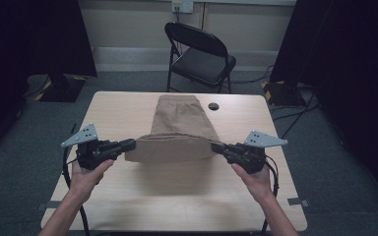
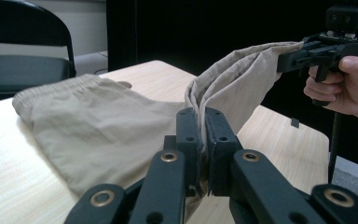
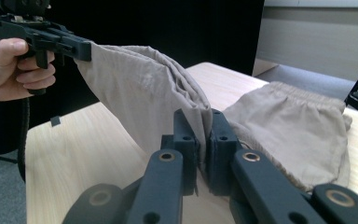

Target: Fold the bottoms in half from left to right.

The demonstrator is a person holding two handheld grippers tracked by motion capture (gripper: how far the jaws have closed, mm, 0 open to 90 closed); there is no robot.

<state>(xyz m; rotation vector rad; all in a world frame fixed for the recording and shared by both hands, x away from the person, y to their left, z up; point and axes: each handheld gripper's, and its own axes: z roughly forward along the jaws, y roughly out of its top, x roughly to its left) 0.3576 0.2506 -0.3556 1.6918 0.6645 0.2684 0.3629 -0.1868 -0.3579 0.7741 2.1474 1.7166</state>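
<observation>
A pair of tan shorts [image 1: 179, 125] lies on the wooden table [image 1: 177, 196], waistband toward the far edge. Its near hem end is lifted off the table and stretched between both grippers. My left gripper [image 1: 134, 144] is shut on the hem's left corner, and in the left gripper view the fabric [image 2: 233, 88] is pinched between the gripper [image 2: 203, 116] jaws. My right gripper [image 1: 213, 145] is shut on the right corner, and the right gripper view has the cloth [image 3: 144, 93] clamped in the gripper [image 3: 204, 116]. The waistband [image 2: 60, 88] rests flat on the table.
A black folding chair [image 1: 202, 51] stands beyond the table's far edge. A dark round hole [image 1: 213, 106] sits in the tabletop right of the waistband. Dark curtains hang at both sides. Bare wood [image 1: 177, 182] lies between the hem and the near edge.
</observation>
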